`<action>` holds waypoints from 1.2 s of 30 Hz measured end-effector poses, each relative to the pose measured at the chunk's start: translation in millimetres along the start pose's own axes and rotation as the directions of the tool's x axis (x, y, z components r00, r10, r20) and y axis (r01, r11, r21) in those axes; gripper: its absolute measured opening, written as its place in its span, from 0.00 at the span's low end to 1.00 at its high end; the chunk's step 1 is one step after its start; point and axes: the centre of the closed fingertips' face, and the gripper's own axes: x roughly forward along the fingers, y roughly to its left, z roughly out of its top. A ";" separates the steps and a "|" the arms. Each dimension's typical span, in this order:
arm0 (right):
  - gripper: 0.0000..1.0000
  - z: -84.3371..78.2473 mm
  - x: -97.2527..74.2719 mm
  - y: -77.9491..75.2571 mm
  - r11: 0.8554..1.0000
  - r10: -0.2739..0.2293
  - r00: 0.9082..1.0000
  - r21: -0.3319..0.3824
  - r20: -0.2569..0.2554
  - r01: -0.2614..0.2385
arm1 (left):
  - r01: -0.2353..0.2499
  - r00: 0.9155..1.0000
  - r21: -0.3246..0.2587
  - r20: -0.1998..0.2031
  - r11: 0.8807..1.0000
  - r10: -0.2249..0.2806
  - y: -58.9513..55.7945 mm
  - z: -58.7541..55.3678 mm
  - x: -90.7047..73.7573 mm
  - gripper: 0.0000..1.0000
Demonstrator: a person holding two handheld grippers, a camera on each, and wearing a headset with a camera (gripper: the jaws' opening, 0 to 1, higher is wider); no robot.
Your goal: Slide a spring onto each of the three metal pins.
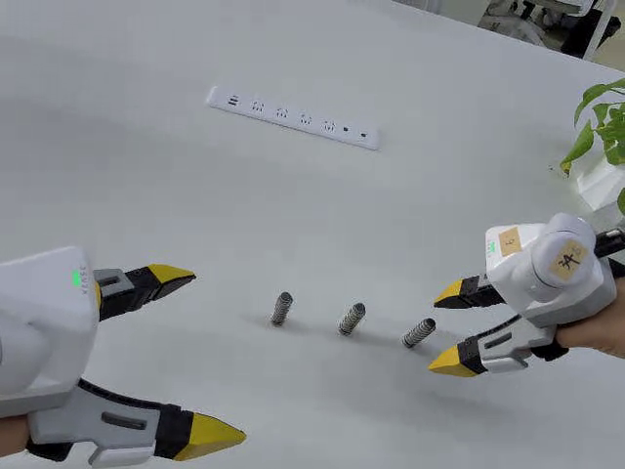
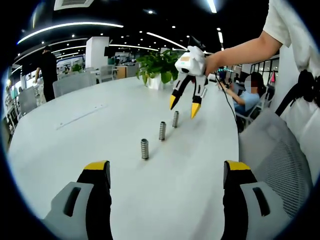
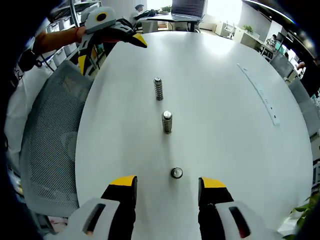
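The white table takes up nearly all of the head view. In the left gripper view a grey mesh chair stands at the table's right edge, and in the right gripper view the same chair lies along the left side. A plant in a white pot sits at the right edge of the head view.

The left gripper is in the lower left of the head view with its jaws spread wide and nothing between them. Its own view shows the same wide gap at the bottom of the frame. The right gripper is at mid right, jaws moderately apart and empty, with the tips just beside the nearest spring. In its own view that spring sits just above the gap between the jaws. Each gripper also appears in the other's view, at the far end of the row: the right one in the upper centre, the left one in the upper left.

A white power strip lies in the upper centre of the head view.

Three springs stand in a row at the lower centre: left spring, middle spring and right spring. In the right gripper view a metal pin tip shows at the top of each coil.
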 end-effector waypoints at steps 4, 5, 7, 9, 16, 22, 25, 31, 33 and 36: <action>0.52 -2.1 -8.2 6.7 0.999 -0.027 0.998 0.038 0.053 0.025 | 0.003 1.000 0.016 -0.021 1.000 -0.003 -0.3 -3.4 -0.3 0.96; 0.53 -3.7 -10.8 9.0 0.998 -0.037 0.997 0.052 0.068 0.033 | 0.005 1.000 0.019 -0.027 1.000 -0.005 -0.7 -4.6 -0.3 0.96; 0.56 -5.7 -14.9 13.9 0.996 -0.056 0.993 0.080 0.101 0.048 | 0.010 0.999 0.017 -0.032 1.000 -0.009 -1.9 -5.5 -0.3 0.97; 0.58 -7.5 -18.4 18.3 0.990 -0.085 0.986 0.123 0.144 0.067 | 0.007 0.999 0.024 -0.036 1.000 -0.006 -1.9 -6.1 -0.6 0.99; 0.73 -25.3 -25.4 36.5 0.969 -0.154 0.959 0.224 0.239 0.100 | 0.010 0.998 0.035 -0.065 0.999 -0.008 -1.7 -10.6 -2.9 0.99; 0.84 -44.2 -28.7 53.0 0.945 -0.217 0.929 0.302 0.299 0.124 | 0.007 0.996 0.062 -0.091 0.998 -0.002 -0.3 -18.2 -5.1 0.99; 0.88 -49.1 -28.8 59.1 0.934 -0.240 0.912 0.335 0.333 0.124 | 0.009 0.994 0.077 -0.108 0.997 0.000 -0.6 -22.7 -5.8 0.99; 0.97 -52.2 -28.4 65.8 0.906 -0.293 0.866 0.407 0.405 0.117 | 0.007 0.993 0.062 -0.117 0.998 0.000 -1.0 -27.4 -4.4 0.99; 0.98 -54.6 -28.9 66.4 0.899 -0.309 0.853 0.422 0.420 0.118 | 0.001 0.994 0.052 -0.113 0.999 0.005 -0.8 -27.6 -4.6 0.99; 0.99 -57.9 -30.3 66.9 0.892 -0.325 0.842 0.436 0.430 0.121 | -0.006 0.994 0.039 -0.110 0.999 0.011 -0.2 -28.7 -5.2 0.99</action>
